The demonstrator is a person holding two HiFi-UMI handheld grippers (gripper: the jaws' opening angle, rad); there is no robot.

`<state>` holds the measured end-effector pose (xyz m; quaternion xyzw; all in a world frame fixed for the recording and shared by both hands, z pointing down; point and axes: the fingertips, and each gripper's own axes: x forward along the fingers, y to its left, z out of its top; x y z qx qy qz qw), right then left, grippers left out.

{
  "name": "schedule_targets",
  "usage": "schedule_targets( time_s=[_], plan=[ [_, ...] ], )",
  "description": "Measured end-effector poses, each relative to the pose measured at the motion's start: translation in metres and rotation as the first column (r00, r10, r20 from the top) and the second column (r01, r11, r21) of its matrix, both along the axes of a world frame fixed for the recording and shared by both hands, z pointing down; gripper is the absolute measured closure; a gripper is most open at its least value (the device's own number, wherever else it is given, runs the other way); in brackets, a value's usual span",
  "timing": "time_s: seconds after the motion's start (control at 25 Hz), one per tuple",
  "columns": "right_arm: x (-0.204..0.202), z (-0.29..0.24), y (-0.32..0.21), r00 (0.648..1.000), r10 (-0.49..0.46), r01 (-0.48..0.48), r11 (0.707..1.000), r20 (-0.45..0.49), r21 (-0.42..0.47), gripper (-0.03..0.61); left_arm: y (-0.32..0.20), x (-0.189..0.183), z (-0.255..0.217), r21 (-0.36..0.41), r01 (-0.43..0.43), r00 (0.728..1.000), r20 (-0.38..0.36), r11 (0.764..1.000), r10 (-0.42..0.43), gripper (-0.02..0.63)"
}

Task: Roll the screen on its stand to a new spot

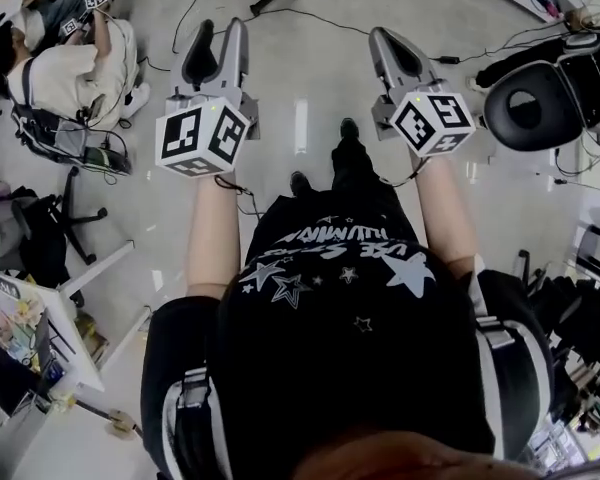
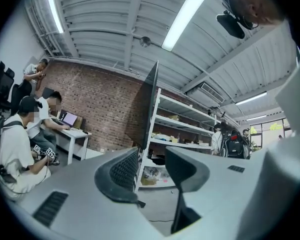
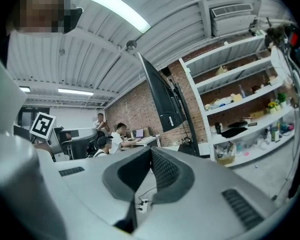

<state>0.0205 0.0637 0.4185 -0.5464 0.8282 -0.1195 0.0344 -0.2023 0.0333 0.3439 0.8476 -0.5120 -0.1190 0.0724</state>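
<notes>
Nearest, the left gripper's [image 2: 152,158] jaws are held apart with nothing between them, while the right gripper's [image 3: 151,151] jaws are closed together on nothing. Farther off, well apart from both, the dark screen [image 3: 162,96] is seen upright on its stand [image 3: 189,115], just before a white shelving unit [image 3: 240,99] and a brick wall [image 2: 100,109].

shared lab-workshop, loft style. bare brick wall [image 2: 100,109], corrugated metal ceiling [image 2: 105,14], tube lights [image 2: 185,16]. white open shelving [image 3: 240,84] crowded with boxes, bottles, parts. people [image 2: 15,144] by white desk [image 2: 72,134] with laptop [image 2: 69,119]. polished floor [image 1: 300,88] with trailing cables [image 1: 320,14], office chair [image 1: 50,233], clutter round edges.
</notes>
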Motion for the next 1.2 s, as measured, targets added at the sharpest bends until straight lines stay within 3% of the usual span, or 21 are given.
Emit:
schedule_targets(
  time_s=[0.24, 0.56, 0.76, 1.2],
  plan=[
    [-0.009, 0.004, 0.022, 0.999, 0.001, -0.001, 1.0, -0.053, -0.011, 0.572, 0.021, 0.005, 0.012, -0.035, -0.064, 0.998, -0.006, 0.997, 0.064, 0.44],
    [-0.028, -0.006, 0.042, 0.994, -0.024, 0.026, 1.0, -0.104, 0.018, 0.571, 0.038, 0.004, 0.013, -0.043, -0.088, 0.996, 0.003, 0.995, 0.089, 0.554],
    [-0.016, -0.006, 0.051, 0.994, -0.001, 0.002, 1.0, -0.111, 0.007, 0.572, 0.045, 0.011, 0.018, -0.052, -0.098, 0.995, 0.016, 0.994, 0.099, 0.6],
    [-0.008, 0.005, 0.064, 0.995, 0.014, -0.016, 1.0, -0.094, -0.026, 0.572, 0.059, 0.008, 0.024, -0.066, -0.102, 0.995, 0.004, 0.993, 0.103, 0.603]
  ],
)
